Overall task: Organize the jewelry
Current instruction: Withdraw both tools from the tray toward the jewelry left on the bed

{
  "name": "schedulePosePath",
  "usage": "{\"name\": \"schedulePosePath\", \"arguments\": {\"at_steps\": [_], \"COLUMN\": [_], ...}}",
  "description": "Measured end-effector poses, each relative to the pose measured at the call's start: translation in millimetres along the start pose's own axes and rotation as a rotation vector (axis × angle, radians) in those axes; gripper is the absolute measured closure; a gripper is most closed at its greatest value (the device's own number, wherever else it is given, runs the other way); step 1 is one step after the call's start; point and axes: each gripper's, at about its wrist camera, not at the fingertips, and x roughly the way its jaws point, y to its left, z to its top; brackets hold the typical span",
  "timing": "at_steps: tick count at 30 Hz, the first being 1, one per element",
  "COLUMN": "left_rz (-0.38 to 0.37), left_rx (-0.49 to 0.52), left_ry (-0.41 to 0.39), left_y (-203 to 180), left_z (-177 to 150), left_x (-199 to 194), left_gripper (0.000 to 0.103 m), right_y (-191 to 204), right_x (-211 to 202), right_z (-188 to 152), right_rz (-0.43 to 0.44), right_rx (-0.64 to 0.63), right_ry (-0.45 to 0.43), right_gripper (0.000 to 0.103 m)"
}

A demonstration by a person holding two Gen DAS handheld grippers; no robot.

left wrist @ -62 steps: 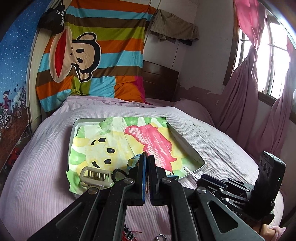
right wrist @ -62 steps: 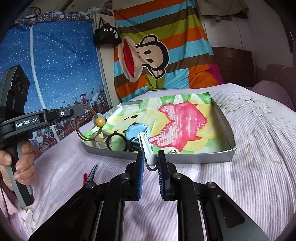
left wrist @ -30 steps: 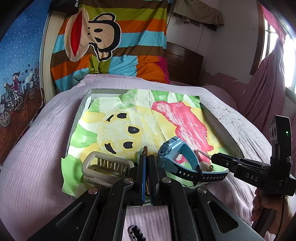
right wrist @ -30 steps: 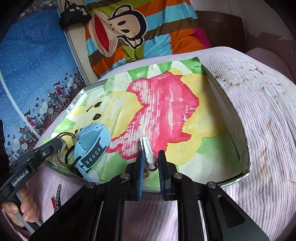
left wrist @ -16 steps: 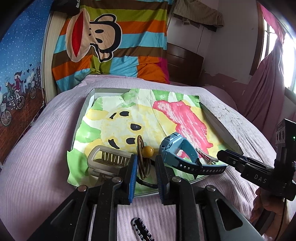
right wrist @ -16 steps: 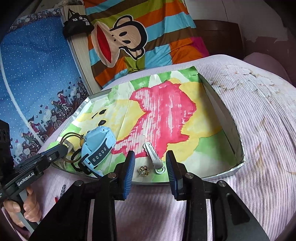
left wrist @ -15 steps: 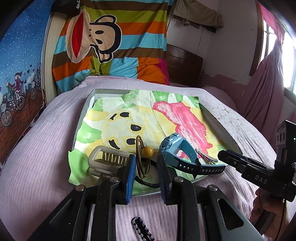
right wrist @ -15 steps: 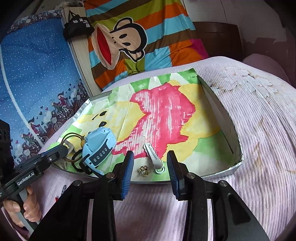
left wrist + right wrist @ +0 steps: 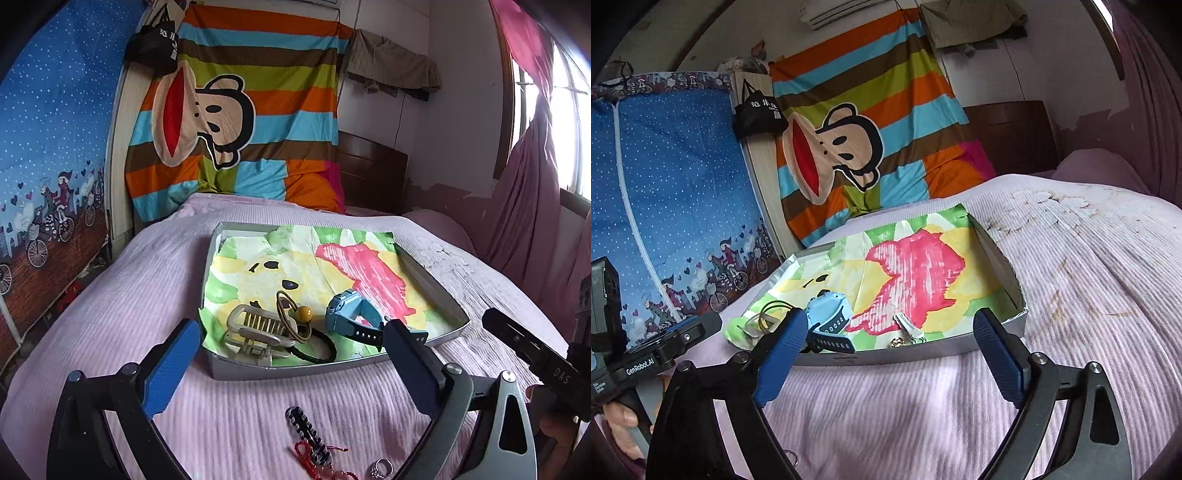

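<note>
The bed (image 9: 110, 314) carries a shallow tray (image 9: 325, 367) at frame centre, likely there to corral the jewelry: hair claw (image 9: 258, 332), beaded hair tie (image 9: 295, 317) and blue watch (image 9: 351, 317) crowd its near edge. Both the left gripper (image 9: 291, 365) and right gripper (image 9: 886, 354) hang wide open, empty. At lower centre, outside the tray, lie a black clip (image 9: 308, 435), red string (image 9: 317, 461) and what may be a ring (image 9: 380, 470).

On the body of the left gripper (image 9: 650, 363), seen from the right wrist camera, white letters read "GenRobot.AI". On the body of the right gripper (image 9: 535, 354), seen from the left wrist camera, stand the letters "DAS". The black bag (image 9: 757, 114) on the wall carries white Chinese characters, too small to read.
</note>
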Motion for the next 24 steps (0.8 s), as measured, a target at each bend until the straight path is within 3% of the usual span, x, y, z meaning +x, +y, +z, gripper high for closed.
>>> {"name": "schedulePosePath", "arguments": {"at_steps": [3, 14, 24], "left_rz": [0.005, 0.041, 0.068], "left_rx": [0.004, 0.068, 0.105], "left_ry": [-0.034, -0.093, -0.087], "left_y": [2.2, 6.8, 14.8], "left_z": [-2.0, -15.4, -36.5], "left_x": [-14.9, -59.1, -80.8], "left_gripper": [0.000, 0.000, 0.000], "right_y": [5.9, 36.2, 48.1], "right_x": [-16.9, -70.7, -94.7], "right_z": [-3.0, -14.7, -36.5], "right_rz": [-0.009, -0.008, 0.016], "right_rx": [-0.008, -0.093, -0.158], "right_ry": [-0.041, -0.120, -0.088], "right_gripper": [0.002, 0.001, 0.001]}}
